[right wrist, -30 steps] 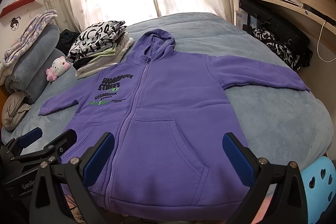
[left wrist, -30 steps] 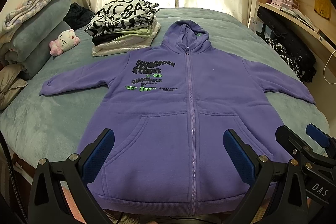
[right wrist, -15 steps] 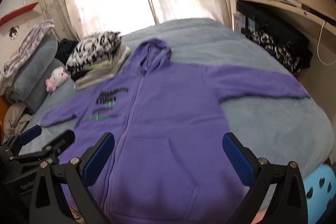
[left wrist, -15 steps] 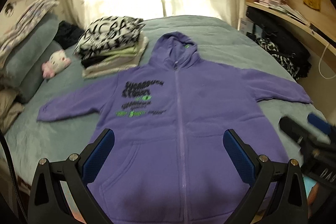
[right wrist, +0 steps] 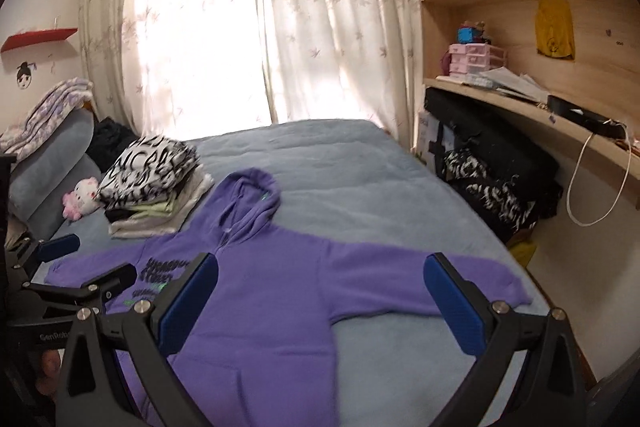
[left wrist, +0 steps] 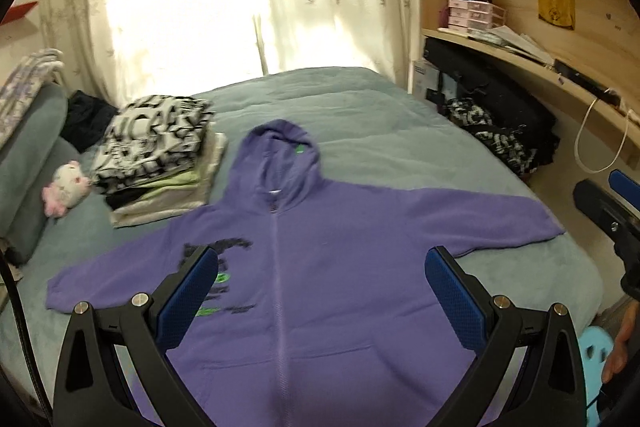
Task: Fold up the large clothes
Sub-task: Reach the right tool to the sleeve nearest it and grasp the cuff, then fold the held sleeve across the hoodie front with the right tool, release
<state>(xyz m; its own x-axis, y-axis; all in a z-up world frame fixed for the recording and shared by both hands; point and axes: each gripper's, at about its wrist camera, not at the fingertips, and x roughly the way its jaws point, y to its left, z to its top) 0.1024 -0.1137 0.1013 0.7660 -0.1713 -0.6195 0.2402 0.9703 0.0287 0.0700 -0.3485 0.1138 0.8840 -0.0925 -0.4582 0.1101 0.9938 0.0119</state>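
A purple zip hoodie (left wrist: pixel 320 267) lies flat, front up, on the grey-blue bed (left wrist: pixel 380 131), hood toward the window and both sleeves spread out. In the right wrist view the same hoodie (right wrist: pixel 280 291) fills the lower middle. My left gripper (left wrist: pixel 320 291) hovers open above the hoodie's chest, holding nothing. My right gripper (right wrist: pixel 320 295) is also open and empty, above the hoodie's right shoulder and sleeve. The right gripper's blue-padded fingers (left wrist: pixel 624 187) show at the right edge of the left wrist view; the left gripper's fingers (right wrist: pixel 60 247) show at the left edge of the right wrist view.
A stack of folded clothes (left wrist: pixel 160 163) sits on the bed left of the hood, with a pink and white plush toy (left wrist: pixel 66 191) beside it. Pillows and blankets (right wrist: pixel 48 147) pile at the far left. Dark clothes (left wrist: pixel 500 131) lie under the wooden shelf (left wrist: pixel 520 59) on the right.
Both grippers have risen and tilted up and forward, so the hoodie's hem has dropped out of view and the window and shelves now show. The hoodie has not moved.
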